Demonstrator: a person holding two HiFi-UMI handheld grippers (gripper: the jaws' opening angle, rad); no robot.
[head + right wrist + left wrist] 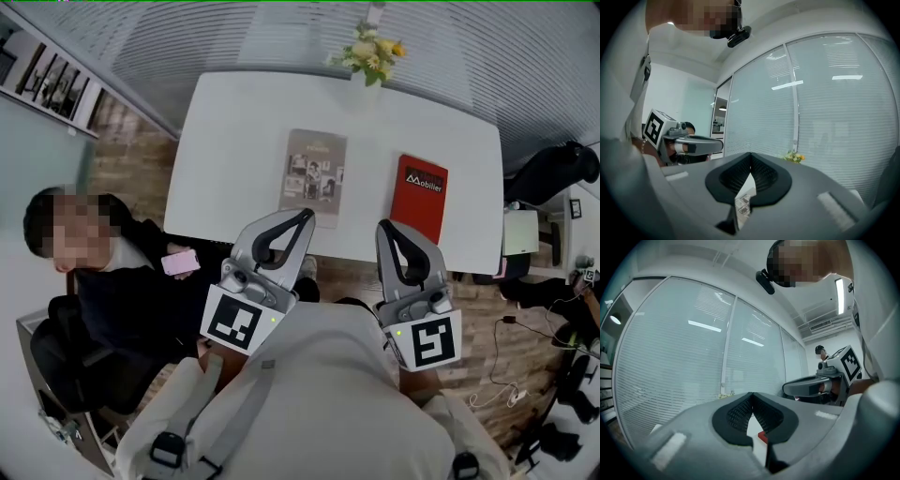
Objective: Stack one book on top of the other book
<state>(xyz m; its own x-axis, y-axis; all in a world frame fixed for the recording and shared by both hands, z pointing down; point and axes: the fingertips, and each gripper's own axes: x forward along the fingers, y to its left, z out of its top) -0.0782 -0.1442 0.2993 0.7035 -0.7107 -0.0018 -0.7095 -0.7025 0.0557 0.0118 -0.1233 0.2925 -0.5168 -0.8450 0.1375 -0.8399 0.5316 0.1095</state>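
Two books lie apart on the white table (pixel 234 141): a grey-beige book (pixel 314 176) with small photos on its cover, and to its right a red book (pixel 419 197). My left gripper (pixel 306 217) is shut and empty, its tips over the near edge of the table just below the grey-beige book. My right gripper (pixel 385 228) is also shut and empty, near the table edge left of the red book's near corner. In the left gripper view a corner of the red book (pixel 762 437) shows below the shut jaws. The right gripper view shows a strip of the grey-beige book (pixel 743 204).
A vase of yellow flowers (pixel 373 52) stands at the table's far edge. A seated person (pixel 103 281) holding a pink phone (pixel 180 262) is at the table's left side. Cables (pixel 525 366) and bags lie on the floor to the right. Blinds cover the glass wall behind.
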